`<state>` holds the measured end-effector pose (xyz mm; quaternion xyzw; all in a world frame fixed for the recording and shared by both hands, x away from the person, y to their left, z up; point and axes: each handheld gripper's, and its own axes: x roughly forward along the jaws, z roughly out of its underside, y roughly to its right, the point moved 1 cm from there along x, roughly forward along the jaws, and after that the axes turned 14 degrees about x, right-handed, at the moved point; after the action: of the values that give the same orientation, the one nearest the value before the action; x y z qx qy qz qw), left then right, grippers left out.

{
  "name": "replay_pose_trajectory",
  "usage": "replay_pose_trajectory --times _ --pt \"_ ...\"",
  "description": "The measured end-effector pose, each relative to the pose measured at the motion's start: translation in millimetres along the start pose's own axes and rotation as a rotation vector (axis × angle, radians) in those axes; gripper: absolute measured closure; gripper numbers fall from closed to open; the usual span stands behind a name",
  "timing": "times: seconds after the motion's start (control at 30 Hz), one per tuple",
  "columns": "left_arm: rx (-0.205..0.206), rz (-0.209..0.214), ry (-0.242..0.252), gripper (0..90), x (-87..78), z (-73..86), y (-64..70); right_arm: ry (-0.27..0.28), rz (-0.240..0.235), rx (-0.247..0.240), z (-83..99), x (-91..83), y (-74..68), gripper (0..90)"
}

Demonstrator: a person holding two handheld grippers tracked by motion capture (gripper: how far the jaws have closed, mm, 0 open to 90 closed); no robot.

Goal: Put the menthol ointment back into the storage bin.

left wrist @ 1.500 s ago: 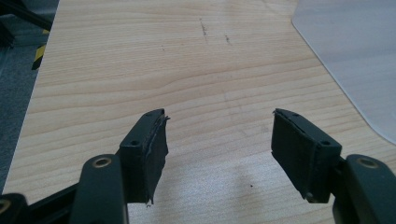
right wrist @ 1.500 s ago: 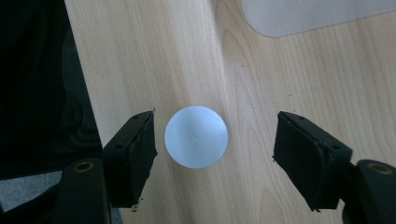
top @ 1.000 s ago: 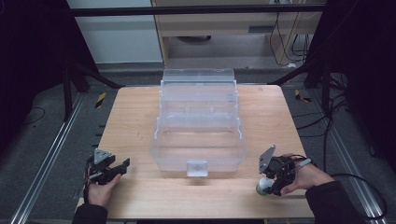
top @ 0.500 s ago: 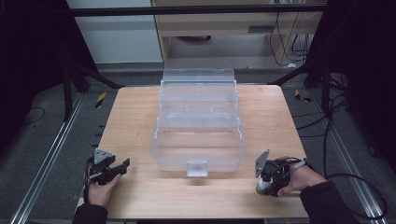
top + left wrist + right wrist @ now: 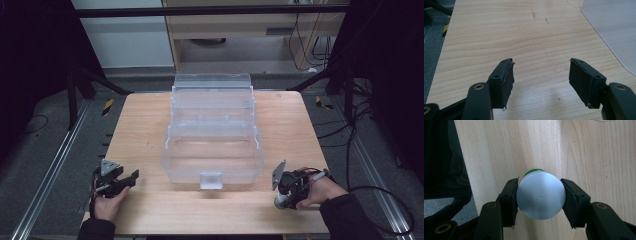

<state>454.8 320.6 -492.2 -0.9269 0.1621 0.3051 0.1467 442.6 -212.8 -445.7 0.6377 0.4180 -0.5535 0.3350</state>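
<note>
My right tool [image 5: 286, 196] sits at the near right corner of the desk [image 5: 150, 125], its jaws closed on either side of a small can [image 5: 540, 195]: in the right gripper view I look straight down on its flat silver end, with a sliver of green showing behind it, so its long axis runs roughly along my line of sight, away from the camera and down toward the wood. I judge it upright or nearly so, standing on or just above the desk; the high view shows its pale end [image 5: 280, 201] low by my right hand [image 5: 320, 192], but I cannot tell whether it touches the surface. What the coming move turns on is where the clear plastic organiser box [image 5: 212, 135] lies from that can: up and to the left of it, toward the middle of the desk, with its near open tray just beside my right tool. So the carry is short, forward and inward, and the right hand is plainly the nearer one. My left tool [image 5: 541, 75] rests at the near left corner with its jaws wide apart and nothing between them, the box's rounded corner [image 5: 614, 32] off to its right.
</note>
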Motion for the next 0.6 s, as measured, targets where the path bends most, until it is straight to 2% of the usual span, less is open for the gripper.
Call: replay_pose_trajectory --times 0.17,0.6 --pt "0.001 -0.002 0.000 35.9 -0.4 -0.2 0.2 -0.008 -0.006 0.012 -1.9 -3.4 1.3 50.4" --pt "0.002 -0.003 -0.012 36.2 1.5 0.3 1.0 0.015 0.001 0.050 -10.6 -35.0 4.5 50.5"
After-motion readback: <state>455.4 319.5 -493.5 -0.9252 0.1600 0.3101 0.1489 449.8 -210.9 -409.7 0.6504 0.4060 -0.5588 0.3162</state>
